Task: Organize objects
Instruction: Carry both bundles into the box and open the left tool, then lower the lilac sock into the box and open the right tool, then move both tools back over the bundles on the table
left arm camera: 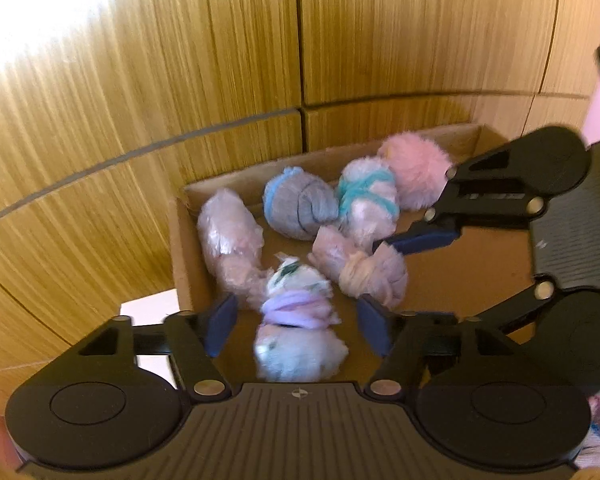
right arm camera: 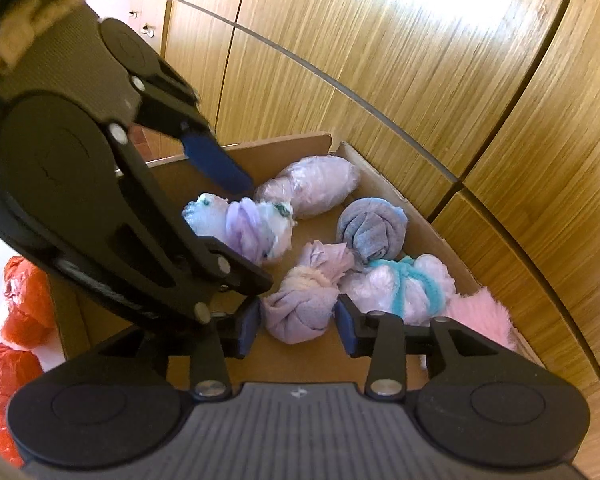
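You are dropping sock balls into the cardboard box (left arm camera: 188, 256): your left gripper (left arm camera: 296, 326) is open around the purple-banded ball (left arm camera: 296, 312), your right gripper (right arm camera: 296, 326) sits loosely around the lilac knotted ball (right arm camera: 300, 304), so next lift both away.

Your left gripper (left arm camera: 296, 326) fills the lower frame, angled downward, jaws apart. Your right gripper (right arm camera: 296, 330) sits lower centre, angled downward, jaws narrowly apart.
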Available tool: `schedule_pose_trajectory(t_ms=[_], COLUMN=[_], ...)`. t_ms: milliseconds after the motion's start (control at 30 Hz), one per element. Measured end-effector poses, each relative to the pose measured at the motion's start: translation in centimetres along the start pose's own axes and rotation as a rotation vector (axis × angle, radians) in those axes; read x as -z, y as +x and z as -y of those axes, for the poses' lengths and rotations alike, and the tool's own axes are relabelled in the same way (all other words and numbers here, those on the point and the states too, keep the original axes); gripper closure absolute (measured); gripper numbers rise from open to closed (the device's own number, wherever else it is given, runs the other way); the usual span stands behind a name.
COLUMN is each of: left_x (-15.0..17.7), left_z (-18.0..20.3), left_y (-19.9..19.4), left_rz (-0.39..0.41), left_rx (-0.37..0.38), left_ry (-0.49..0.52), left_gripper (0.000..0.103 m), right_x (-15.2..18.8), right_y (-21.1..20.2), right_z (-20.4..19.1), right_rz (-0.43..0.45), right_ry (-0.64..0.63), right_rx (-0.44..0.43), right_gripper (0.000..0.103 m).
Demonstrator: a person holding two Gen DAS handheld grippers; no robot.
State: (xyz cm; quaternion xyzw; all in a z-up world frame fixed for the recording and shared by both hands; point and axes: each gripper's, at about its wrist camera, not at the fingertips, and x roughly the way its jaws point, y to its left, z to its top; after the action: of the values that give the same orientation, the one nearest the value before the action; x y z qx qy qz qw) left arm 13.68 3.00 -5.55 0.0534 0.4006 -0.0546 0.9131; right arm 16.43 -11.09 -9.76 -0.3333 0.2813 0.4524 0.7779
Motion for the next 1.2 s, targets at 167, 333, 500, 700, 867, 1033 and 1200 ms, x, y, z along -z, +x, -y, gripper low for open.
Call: schedule_pose_trajectory(t_ms=[167, 333, 500, 700, 867, 1033, 1200], left_x=[0.6, 1.3, 2.0, 4.4, 8.5, 13.7, 16.9], left_z=[0.8, 0.0, -0.7, 0.7, 2.8, 4.9, 8.6], left_y=[-2.9, -5.6, -7.0, -10.6, -14.3, -16.1, -16.0], left_rz=[0.058, 0.114, 0.107, 0.193, 0.286, 0.331, 0.343], left_rx=[0.015, -0.016, -0.045, -0.07, -0.064, -0.084, -0.121], left_ry=[-0.01, -0.052, -0.086, -0.11, -0.125, -0.141, -0.062], left_gripper=[0.026, 0.02, 0.02, 0.011, 0.001, 0.001, 0.001], right_x=[-0.2, -1.0, -1.4, 0.6, 5.0, 12.1, 17.8], right_y=[-0.3, -0.7, -1.8, -8.7, -16.8, -22.2, -22.4], right_z=[-0.6, -1.3, -1.7, -2.3, -6.1, -11.3, -14.4], right_rz=[0.003, 0.008, 0.003, 0.076, 0.212, 0.275, 0.257], right_ry=[0.0, -0.001, 0.014, 0.096, 0.174, 0.316, 0.506], right_rx=[-0.004, -0.015, 0.02, 0.1, 0.203, 0.308, 0.39], right_gripper=[0.065, 0.065, 0.062, 0.048, 0.014, 0.007, 0.007])
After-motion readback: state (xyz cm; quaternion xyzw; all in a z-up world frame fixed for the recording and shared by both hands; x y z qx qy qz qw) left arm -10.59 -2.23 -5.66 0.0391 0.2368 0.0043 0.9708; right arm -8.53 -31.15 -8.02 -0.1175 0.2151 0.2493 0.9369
